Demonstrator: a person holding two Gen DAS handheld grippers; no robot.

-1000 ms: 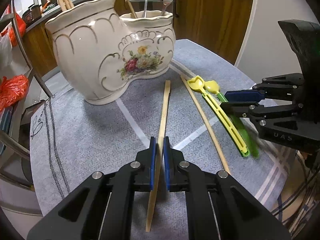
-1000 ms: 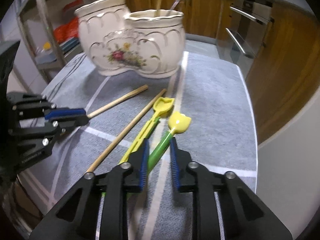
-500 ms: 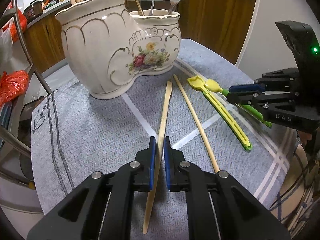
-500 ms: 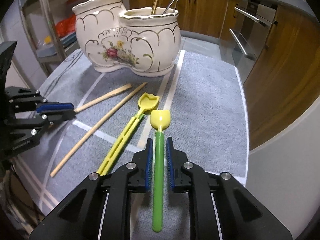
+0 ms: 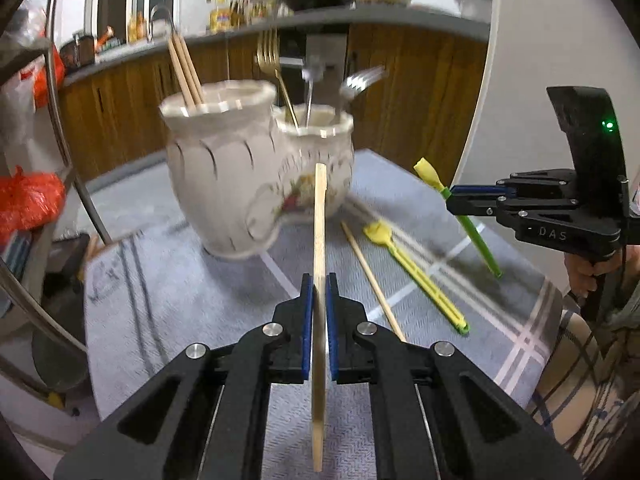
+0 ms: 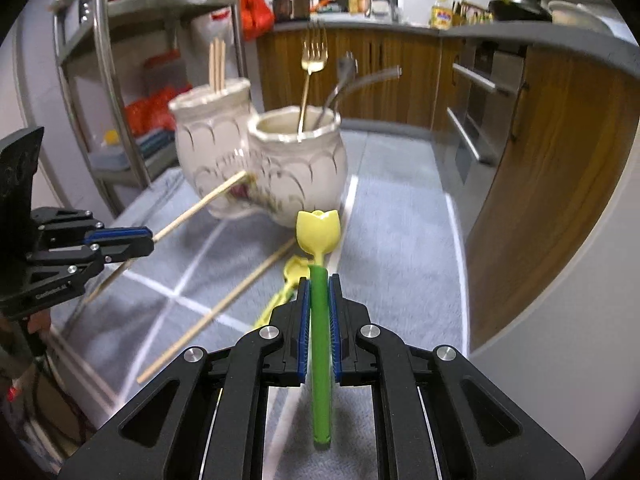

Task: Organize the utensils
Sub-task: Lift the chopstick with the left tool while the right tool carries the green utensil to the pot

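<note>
My left gripper (image 5: 319, 280) is shut on a wooden chopstick (image 5: 320, 216) and holds it lifted above the grey mat, pointing at the white ceramic double holder (image 5: 224, 184). My right gripper (image 6: 319, 280) is shut on a green-handled tulip spoon (image 6: 319, 232), also lifted off the mat. The holder (image 6: 296, 168) has chopsticks (image 5: 184, 68) in its taller left cup and forks (image 6: 314, 56) in its right cup. A second chopstick (image 5: 372, 280) and a yellow-green spoon (image 5: 416, 276) lie on the mat. The right gripper also shows in the left wrist view (image 5: 452, 198), the left in the right wrist view (image 6: 150, 238).
The grey mat (image 5: 180, 300) covers a small round table. A metal rack (image 6: 104, 80) with red bags stands to the left. Wooden cabinets (image 6: 540, 180) and a counter run behind and to the right. A hand (image 5: 584, 276) holds the right gripper.
Both grippers have risen off the mat, the left with the chopstick and the right with the green spoon. The right gripper closed on the spoon during the earlier frames.
</note>
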